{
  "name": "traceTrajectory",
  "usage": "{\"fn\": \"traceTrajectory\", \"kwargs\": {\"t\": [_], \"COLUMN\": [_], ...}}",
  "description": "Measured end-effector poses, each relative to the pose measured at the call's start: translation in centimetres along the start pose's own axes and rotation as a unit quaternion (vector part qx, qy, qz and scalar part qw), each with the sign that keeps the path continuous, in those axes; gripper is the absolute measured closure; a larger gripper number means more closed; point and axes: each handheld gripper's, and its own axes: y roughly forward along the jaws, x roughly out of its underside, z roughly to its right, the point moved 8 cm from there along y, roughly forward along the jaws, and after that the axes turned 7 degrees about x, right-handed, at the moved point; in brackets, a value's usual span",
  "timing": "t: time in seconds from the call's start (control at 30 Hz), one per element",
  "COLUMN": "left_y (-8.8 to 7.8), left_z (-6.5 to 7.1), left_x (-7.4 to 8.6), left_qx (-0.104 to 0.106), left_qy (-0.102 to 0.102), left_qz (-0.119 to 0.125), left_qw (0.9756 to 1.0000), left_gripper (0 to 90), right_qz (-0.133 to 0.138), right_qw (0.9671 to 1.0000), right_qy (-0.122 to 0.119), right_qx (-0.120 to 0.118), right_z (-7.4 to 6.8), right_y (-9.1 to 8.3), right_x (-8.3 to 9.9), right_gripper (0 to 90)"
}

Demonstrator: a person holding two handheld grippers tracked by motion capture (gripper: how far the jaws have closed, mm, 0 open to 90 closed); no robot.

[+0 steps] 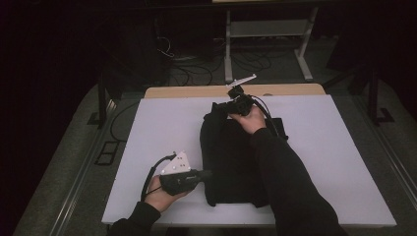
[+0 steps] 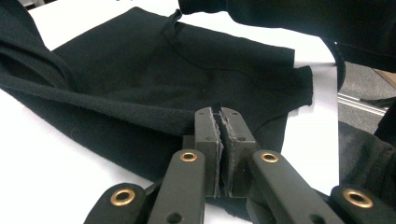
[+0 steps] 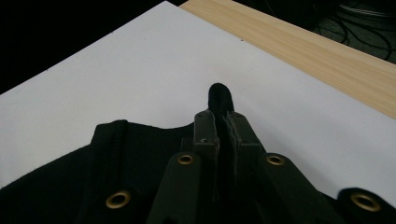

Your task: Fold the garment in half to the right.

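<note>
Your sleeves (image 1: 290,182) are black and long, of a soft, matte knit, ending in ribbed cuffs at the wrists. Your left gripper (image 1: 206,173) has a chunky black body with faint lettering on its side, a pale grey three-cornered plate dotted with small dark holes on top, and a black cable looping from its rear. Your right gripper (image 1: 227,105) is black too, with its own pale plate sticking up and a black cable trailing along your forearm. Seen close in the gripper views, each one's jaws are flat, dark blocks with worn, ragged pads, carried on black link arms fastened with brass-ringed pivots and small dark screws.
</note>
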Motion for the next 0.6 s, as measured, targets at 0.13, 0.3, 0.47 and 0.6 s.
{"fn": "traceTrajectory", "kwargs": {"t": [0.13,0.3,0.47,0.6], "left_y": [0.8,1.7,2.5,3.4], "left_z": [0.1,0.4,0.6,0.8], "left_x": [-0.5,-1.3,-2.3,-2.9], "left_qx": [0.008,0.018,0.025,0.033], "left_qy": [0.004,0.012,0.017,0.025], "left_qz": [-0.002,-0.001,0.007,0.004], "left_qw": [1.0,0.9998,0.9995,0.9991], "left_gripper": [85.1,85.1,85.1,85.1], "right_qz": [0.002,0.005,0.009,0.01], "right_qw": [1.0,0.9999,0.9998,0.9996], "right_qy": [0.003,0.008,0.014,0.018], "right_qx": [0.005,0.01,0.015,0.02], "right_z": [0.5,1.2,2.0,2.6], "right_y": [-0.5,-1.1,-1.8,-2.5], "right_x": [0.2,0.4,0.6,0.8], "right_gripper": [82.3,82.3,82.3,82.3]}}
